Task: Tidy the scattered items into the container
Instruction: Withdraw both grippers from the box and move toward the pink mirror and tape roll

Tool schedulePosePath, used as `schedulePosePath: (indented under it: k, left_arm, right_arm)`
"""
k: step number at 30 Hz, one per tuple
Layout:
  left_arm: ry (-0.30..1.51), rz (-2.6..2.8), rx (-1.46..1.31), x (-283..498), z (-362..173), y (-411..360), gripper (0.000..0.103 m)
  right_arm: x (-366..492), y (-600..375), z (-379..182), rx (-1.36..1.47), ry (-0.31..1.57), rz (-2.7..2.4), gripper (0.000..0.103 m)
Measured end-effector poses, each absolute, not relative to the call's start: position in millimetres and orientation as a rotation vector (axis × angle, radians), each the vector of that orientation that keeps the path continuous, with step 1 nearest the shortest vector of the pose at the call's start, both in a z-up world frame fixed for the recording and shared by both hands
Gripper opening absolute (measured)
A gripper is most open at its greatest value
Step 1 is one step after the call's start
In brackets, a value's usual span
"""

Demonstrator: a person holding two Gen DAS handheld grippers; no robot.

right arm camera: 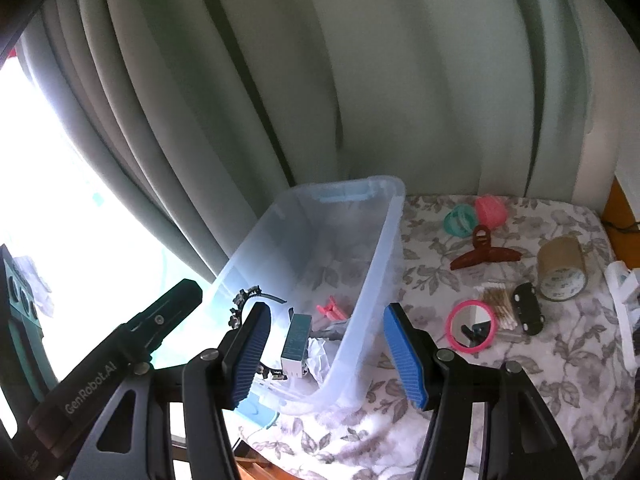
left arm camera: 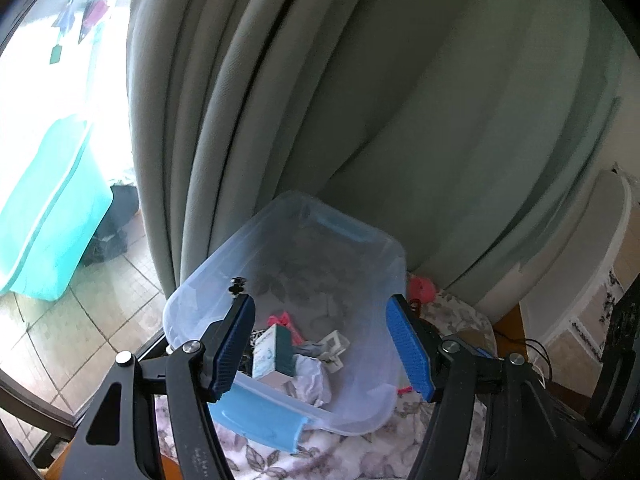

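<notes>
Home bedroom: grey-green pleated fabric curtain [right arm camera: 248,80], floral-print quilted bed cover [right arm camera: 460,392], brown plastic hair claw [right arm camera: 484,250], tiled balcony floor [left arm camera: 100,312].

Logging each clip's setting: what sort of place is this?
Probably a home bedroom or living room: long grey curtains by a bright window, a table under a floral cloth, hair clips and a small mirror beside a storage bin.

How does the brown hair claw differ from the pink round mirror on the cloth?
The brown hair claw is dark reddish-brown and long with curved arms; the pink round mirror is a bright pink ring around reflective glass. The claw lies farther back, nearer the curtain; the mirror lies nearer the camera. Both lie outside the clear bin.
</notes>
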State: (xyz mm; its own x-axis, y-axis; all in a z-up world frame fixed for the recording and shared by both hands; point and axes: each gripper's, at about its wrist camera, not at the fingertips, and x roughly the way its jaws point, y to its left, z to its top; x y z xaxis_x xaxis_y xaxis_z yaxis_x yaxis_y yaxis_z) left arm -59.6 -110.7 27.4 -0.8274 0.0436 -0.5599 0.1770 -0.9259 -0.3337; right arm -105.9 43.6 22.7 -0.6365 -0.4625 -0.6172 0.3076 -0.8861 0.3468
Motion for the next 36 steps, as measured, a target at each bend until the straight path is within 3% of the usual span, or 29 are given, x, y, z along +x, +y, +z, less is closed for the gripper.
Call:
schedulePosePath:
  k: [17, 36]
  left_arm:
    - [0.421, -2.991, 0.899, -45.6, 59.3, -38.6, 0.069]
    - [0.289, -3.072, 1.089, -83.0, 27.5, 52.2, 0.069]
  right_arm:
    - [-77.0, 121.3, 33.6, 0.947, -0.474, -2.568, 0.063]
    - [-78.9, 231.1, -3.0, 0.995, -0.746, -2.643, 0.063]
